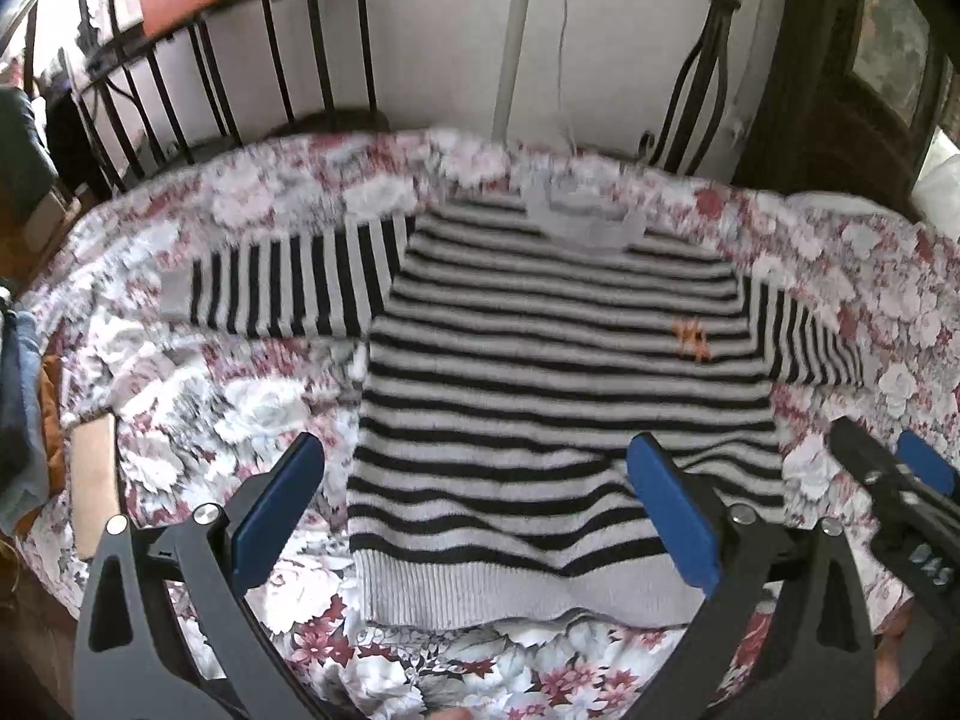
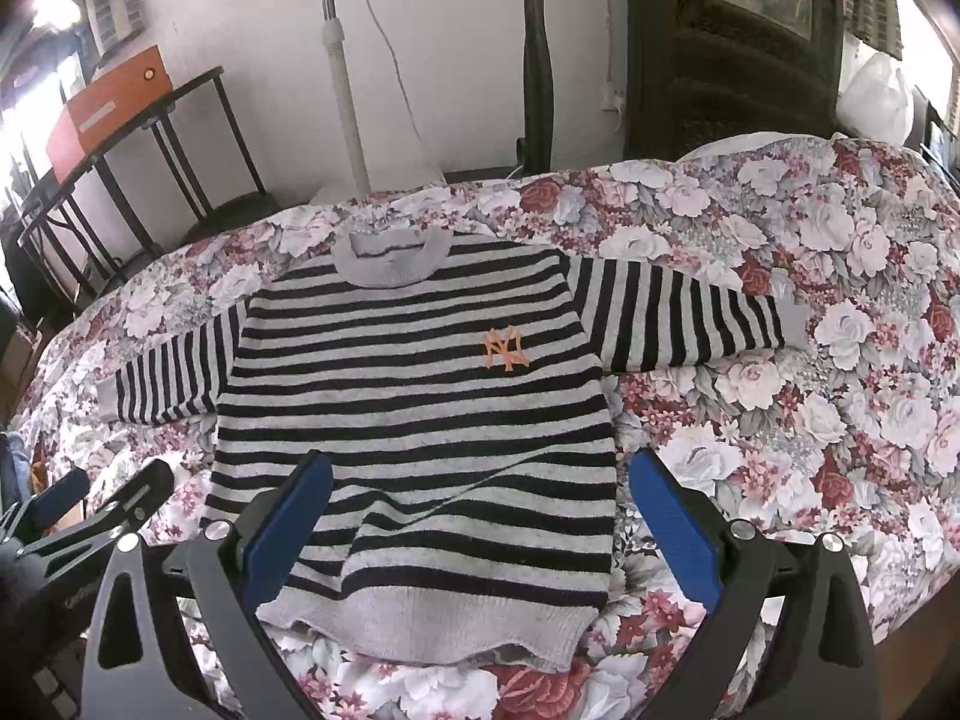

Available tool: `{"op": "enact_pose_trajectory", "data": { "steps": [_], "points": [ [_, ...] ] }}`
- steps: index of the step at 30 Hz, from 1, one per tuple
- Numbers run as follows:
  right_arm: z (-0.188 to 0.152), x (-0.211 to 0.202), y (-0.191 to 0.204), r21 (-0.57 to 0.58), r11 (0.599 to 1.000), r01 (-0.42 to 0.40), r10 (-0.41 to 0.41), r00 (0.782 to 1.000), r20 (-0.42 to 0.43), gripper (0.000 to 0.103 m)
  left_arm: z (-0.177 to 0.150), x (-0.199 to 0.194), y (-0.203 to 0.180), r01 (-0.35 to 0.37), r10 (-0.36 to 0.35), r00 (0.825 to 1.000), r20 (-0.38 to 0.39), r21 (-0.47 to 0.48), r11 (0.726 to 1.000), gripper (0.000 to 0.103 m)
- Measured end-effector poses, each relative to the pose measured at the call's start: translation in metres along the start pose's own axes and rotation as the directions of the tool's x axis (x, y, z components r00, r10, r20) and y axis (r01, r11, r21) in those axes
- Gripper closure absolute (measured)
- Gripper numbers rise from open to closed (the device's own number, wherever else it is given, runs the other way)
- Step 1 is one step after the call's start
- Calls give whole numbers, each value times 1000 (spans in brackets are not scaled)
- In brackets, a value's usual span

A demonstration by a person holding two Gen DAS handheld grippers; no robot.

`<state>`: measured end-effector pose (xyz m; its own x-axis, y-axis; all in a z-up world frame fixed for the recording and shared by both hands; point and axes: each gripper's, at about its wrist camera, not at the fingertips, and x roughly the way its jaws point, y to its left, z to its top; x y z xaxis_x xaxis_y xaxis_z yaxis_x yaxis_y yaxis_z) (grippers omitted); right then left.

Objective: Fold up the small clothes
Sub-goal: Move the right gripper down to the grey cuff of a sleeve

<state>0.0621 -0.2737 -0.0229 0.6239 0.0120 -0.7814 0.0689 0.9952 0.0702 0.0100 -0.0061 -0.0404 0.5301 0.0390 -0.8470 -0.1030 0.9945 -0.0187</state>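
A small black-and-grey striped sweater [image 1: 540, 372] with an orange chest logo lies face up and spread flat on a floral bedspread [image 1: 228, 408], both sleeves out to the sides. It also shows in the right wrist view [image 2: 420, 420]. My left gripper [image 1: 474, 504] is open and empty, hovering over the sweater's lower left hem. My right gripper [image 2: 480, 516] is open and empty over the lower right hem. The right gripper shows at the edge of the left wrist view [image 1: 888, 480], and the left gripper at the left edge of the right wrist view [image 2: 108, 498].
A black metal rack [image 1: 210, 72] with an orange box [image 2: 102, 108] stands beyond the bed's far left. A white pole [image 2: 342, 78] and a dark bedpost [image 2: 537, 60] stand against the wall behind. A flat tan object [image 1: 93, 492] lies at the bed's left edge.
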Motion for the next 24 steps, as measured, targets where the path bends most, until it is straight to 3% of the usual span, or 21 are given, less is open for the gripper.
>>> {"op": "enact_pose_trajectory", "data": {
  "steps": [4,6,8,11,12,16,19,22,24],
  "points": [
    [-6,14,-18,38,999,-35,38,997,-68,4,-1,34,20,33,-37,990,-136,-30,999,4],
    [-8,22,-33,90,993,-73,82,991,-102,4,-5,49,33,81,-92,976,-196,-65,995,4],
    [-16,30,-53,174,977,-126,150,980,-130,4,-13,63,48,178,-209,944,-256,-139,974,4],
    [-25,41,-77,287,943,-169,224,960,-168,4,-24,81,64,248,-318,892,-321,-241,938,4],
    [-26,45,-82,309,935,-174,237,955,-178,4,-28,86,68,247,-325,881,-343,-251,936,4],
    [-45,58,-109,398,901,-172,282,930,-236,4,-39,96,73,238,-314,866,-388,-232,943,4],
    [-54,70,-127,464,871,-164,314,911,-268,4,-48,106,79,244,-337,837,-431,-257,935,4],
    [-63,87,-141,563,806,-186,398,873,-281,4,-52,120,87,253,-392,799,-457,-336,907,4],
    [-70,95,-144,612,764,-202,446,851,-276,6,-52,129,91,245,-421,784,-456,-396,885,5]
  ]
}}
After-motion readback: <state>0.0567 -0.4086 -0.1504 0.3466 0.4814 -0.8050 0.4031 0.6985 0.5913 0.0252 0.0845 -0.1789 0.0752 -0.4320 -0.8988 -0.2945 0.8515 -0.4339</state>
